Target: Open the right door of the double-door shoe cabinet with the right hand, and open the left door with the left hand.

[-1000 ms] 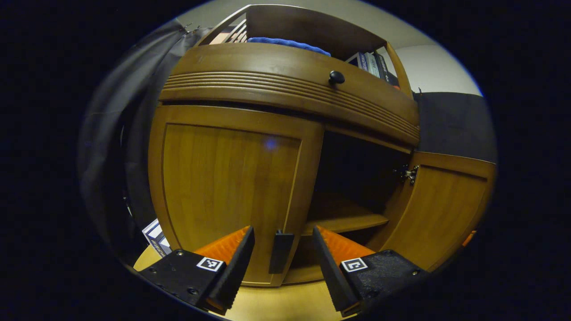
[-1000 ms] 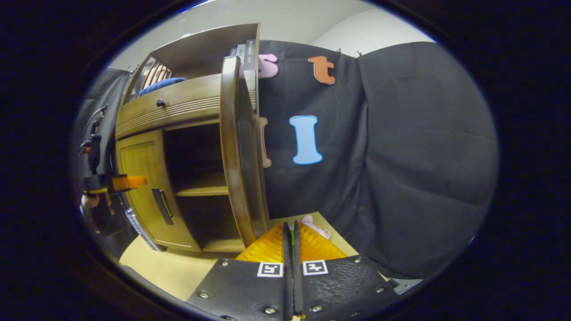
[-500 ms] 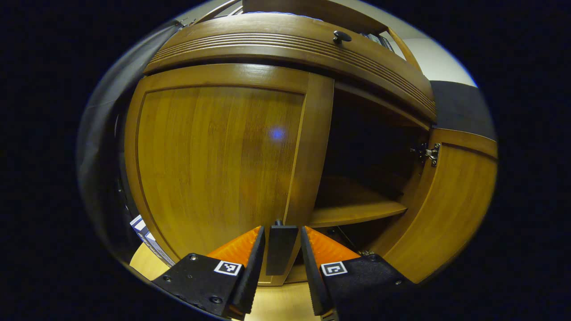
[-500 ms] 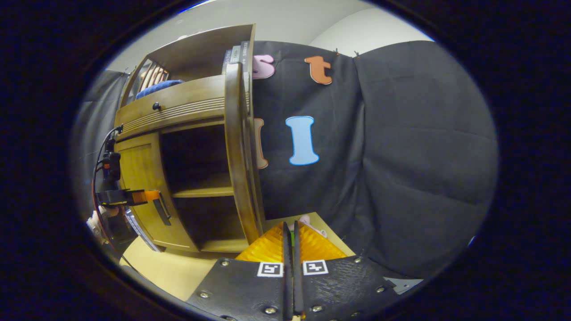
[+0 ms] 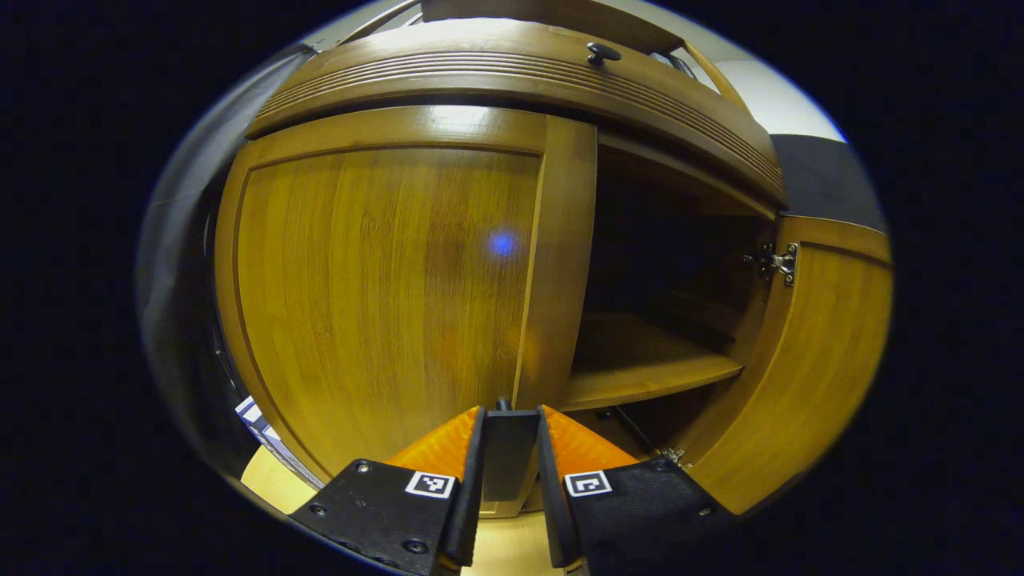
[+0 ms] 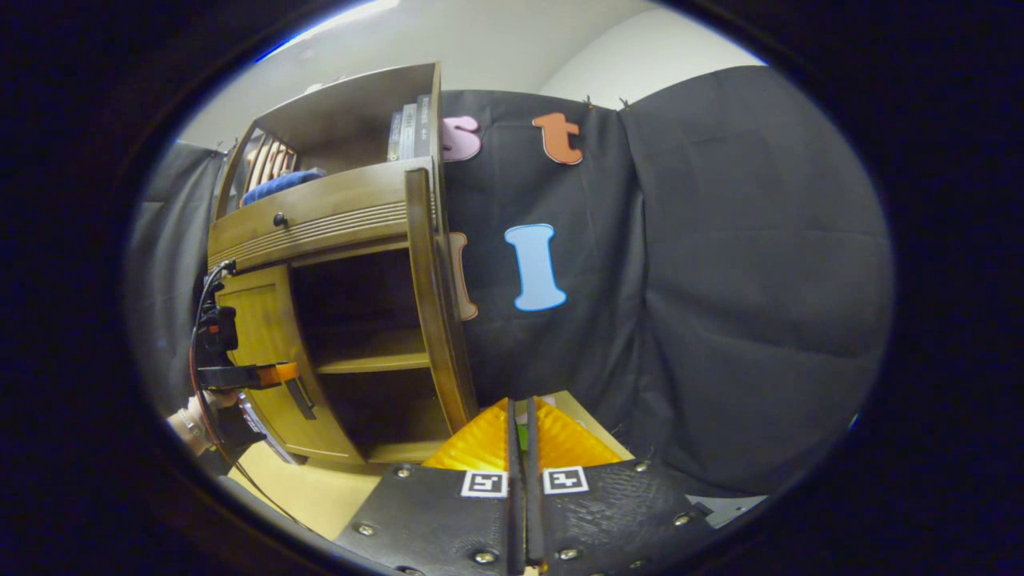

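The left claw (image 5: 509,472) is being closed narrowly about the dark, flat, upright pull handle (image 5: 506,452) of the closed left door (image 5: 384,280), a glossy brown wooden panel with a raised frame; both fingers appear to be pressing the handle's sides. The handle is judged the right place to be taken: rigid, slim and possibly slick, so a firm pinch is being called for. The door is likely stiff and moderately heavy, turning on hinges at its far left edge, so a pull along an arc is being suggested rather than a straight tug.

Just right of the claw, the dark cabinet compartment (image 5: 664,280) is being shown open, with a bare wooden shelf (image 5: 640,372) across it; nothing can be made out stored inside. Farther right, the right door (image 5: 808,368) is being held swung wide on its metal hinge (image 5: 780,262).

The right claw (image 6: 518,448) is being kept shut on nothing, well apart from the cabinet. From there the left claw (image 6: 280,374) is being seen at the handle. Above, a drawer with a small dark knob (image 5: 602,53) is lying closed.
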`<control>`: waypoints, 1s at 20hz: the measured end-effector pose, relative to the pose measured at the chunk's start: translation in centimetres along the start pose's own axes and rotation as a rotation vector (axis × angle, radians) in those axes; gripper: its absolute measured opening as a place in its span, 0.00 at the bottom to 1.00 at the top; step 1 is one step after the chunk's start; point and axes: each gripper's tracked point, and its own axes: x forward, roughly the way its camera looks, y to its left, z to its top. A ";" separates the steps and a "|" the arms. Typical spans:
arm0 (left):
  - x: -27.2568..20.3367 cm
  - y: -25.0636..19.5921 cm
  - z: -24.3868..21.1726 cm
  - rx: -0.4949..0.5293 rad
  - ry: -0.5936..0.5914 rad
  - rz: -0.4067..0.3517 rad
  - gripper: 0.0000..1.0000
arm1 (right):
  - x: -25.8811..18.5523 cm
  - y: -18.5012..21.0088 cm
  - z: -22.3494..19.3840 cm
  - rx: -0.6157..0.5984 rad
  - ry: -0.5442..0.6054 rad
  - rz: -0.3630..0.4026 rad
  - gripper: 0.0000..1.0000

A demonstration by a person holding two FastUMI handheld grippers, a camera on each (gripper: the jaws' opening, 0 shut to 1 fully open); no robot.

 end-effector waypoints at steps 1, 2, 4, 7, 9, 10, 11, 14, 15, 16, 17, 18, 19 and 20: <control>-0.1 -0.1 0.0 -0.001 0.001 0.004 0.35 | -0.2 0.0 0.1 -0.002 -0.002 0.002 0.02; -0.2 -0.1 0.0 -0.005 0.001 0.008 0.38 | -0.5 0.0 0.1 -0.002 -0.002 0.007 0.02; -0.3 0.0 0.0 -0.010 0.002 0.014 0.32 | -0.8 0.2 0.2 -0.004 -0.002 0.017 0.02; -0.4 0.0 0.1 -0.012 0.003 0.021 0.35 | -1.4 0.5 0.2 -0.012 0.000 0.037 0.02; -0.4 0.0 0.2 -0.017 0.001 0.026 0.35 | -2.0 1.0 0.3 -0.016 -0.001 0.059 0.02; -0.4 0.0 0.1 -0.017 0.001 0.027 0.34 | -2.3 1.3 0.4 -0.020 -0.001 0.071 0.02; -0.2 0.0 0.0 -0.019 0.001 0.029 0.35 | -2.5 1.5 0.4 -0.025 -0.002 0.084 0.02; -0.3 0.1 0.0 -0.025 0.006 0.036 0.35 | -3.0 2.6 0.5 -0.042 -0.006 0.122 0.02; -0.4 0.1 0.0 -0.026 0.007 0.038 0.34 | -3.1 3.0 0.5 -0.047 -0.006 0.136 0.02; -0.3 0.1 0.1 -0.028 0.007 0.040 0.35 | -3.1 3.5 0.4 -0.053 -0.004 0.150 0.02; -0.4 0.1 0.1 -0.030 0.007 0.043 0.35 | -3.1 4.0 0.2 -0.058 0.000 0.166 0.02; -0.4 0.1 0.1 -0.034 0.005 0.045 0.34 | -3.1 4.6 0.2 -0.063 0.003 0.183 0.02; -0.4 0.1 0.1 -0.038 0.004 0.048 0.34 | -3.1 5.2 0.1 -0.067 0.006 0.200 0.02; -0.3 0.1 0.1 -0.043 0.002 0.050 0.34 | -3.2 5.7 0.1 -0.071 0.008 0.216 0.02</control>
